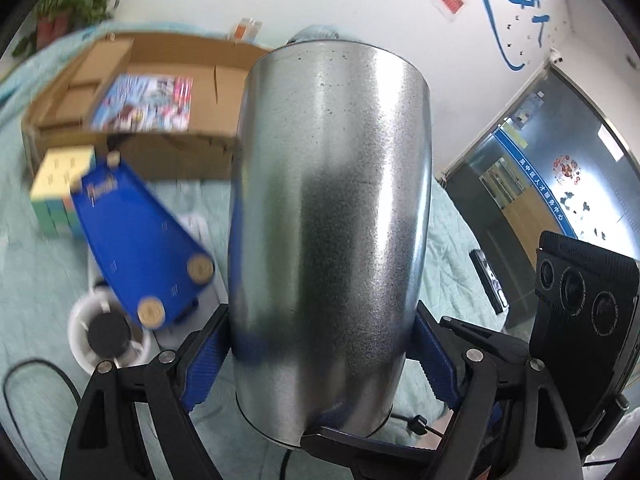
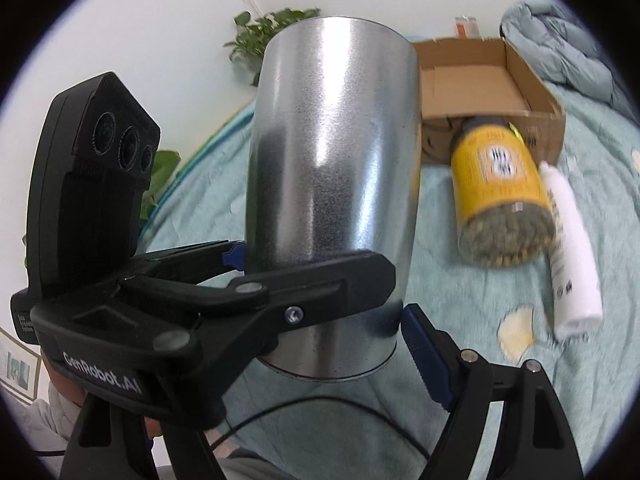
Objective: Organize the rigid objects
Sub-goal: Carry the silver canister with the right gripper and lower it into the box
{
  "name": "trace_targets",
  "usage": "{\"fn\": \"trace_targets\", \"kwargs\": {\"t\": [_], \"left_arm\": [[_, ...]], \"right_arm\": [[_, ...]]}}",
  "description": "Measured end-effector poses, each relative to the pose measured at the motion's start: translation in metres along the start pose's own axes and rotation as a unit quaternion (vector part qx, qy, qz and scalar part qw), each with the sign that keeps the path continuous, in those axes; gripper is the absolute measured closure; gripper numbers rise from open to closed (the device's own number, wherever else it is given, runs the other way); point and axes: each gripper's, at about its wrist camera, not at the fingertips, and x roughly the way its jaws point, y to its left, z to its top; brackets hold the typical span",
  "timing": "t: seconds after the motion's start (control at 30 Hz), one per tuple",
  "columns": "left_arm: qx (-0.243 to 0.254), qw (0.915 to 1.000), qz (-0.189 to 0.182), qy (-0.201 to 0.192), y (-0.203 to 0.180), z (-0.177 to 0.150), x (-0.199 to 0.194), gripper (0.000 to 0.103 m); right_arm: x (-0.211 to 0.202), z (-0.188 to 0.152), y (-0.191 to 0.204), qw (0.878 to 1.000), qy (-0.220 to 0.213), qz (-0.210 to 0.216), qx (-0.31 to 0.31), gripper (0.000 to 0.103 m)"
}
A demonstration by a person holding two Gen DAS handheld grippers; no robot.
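Observation:
A tall shiny metal cylinder [image 1: 328,220] fills the middle of the left wrist view, held upright off the bed. My left gripper [image 1: 320,356] is shut on its lower part, blue pads on both sides. In the right wrist view the same cylinder [image 2: 332,184] stands centred. The left gripper [image 2: 248,280] crosses in front of it there. My right gripper [image 2: 340,344] also stands around the cylinder's base, with one blue pad [image 2: 424,356] beside its right edge; whether it grips is unclear.
An open cardboard box [image 1: 168,156] holds a colourful booklet [image 1: 144,102]. A blue box [image 1: 140,236], a puzzle cube [image 1: 60,184] and a white round device [image 1: 108,336] lie on the green bedspread. A yellow jar [image 2: 500,188] and white bottle [image 2: 572,256] lie before the box [image 2: 536,92].

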Motion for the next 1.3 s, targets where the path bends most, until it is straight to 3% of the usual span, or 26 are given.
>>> {"fn": "trace_targets", "kwargs": {"t": [0.33,0.57,0.8,0.93,1.1,1.3], "left_arm": [[0.028,0.9989,0.007,-0.038,-0.007,0.056,-0.024,0.020],[0.028,0.9984,0.008,-0.049,-0.003,0.102,-0.022,0.020],[0.032,0.9979,0.012,-0.056,0.009,0.152,-0.019,0.020],[0.029,0.9985,0.018,-0.042,0.022,0.184,-0.009,0.020],[-0.012,0.9998,0.012,-0.013,0.054,0.221,0.016,0.020],[-0.053,0.9977,0.002,0.043,0.087,0.246,0.062,0.020]], "right_arm": [[0.002,0.048,-0.005,0.998,-0.051,-0.002,-0.032,0.023],[0.001,0.069,-0.003,0.996,-0.070,-0.002,-0.050,0.023],[0.011,0.117,-0.014,0.996,-0.073,0.000,-0.056,0.023],[0.024,0.144,-0.021,0.997,-0.056,0.007,-0.055,0.023],[0.050,0.178,-0.036,0.999,-0.021,0.013,-0.045,0.023],[0.084,0.199,-0.063,0.999,0.033,0.017,-0.020,0.023]]}}
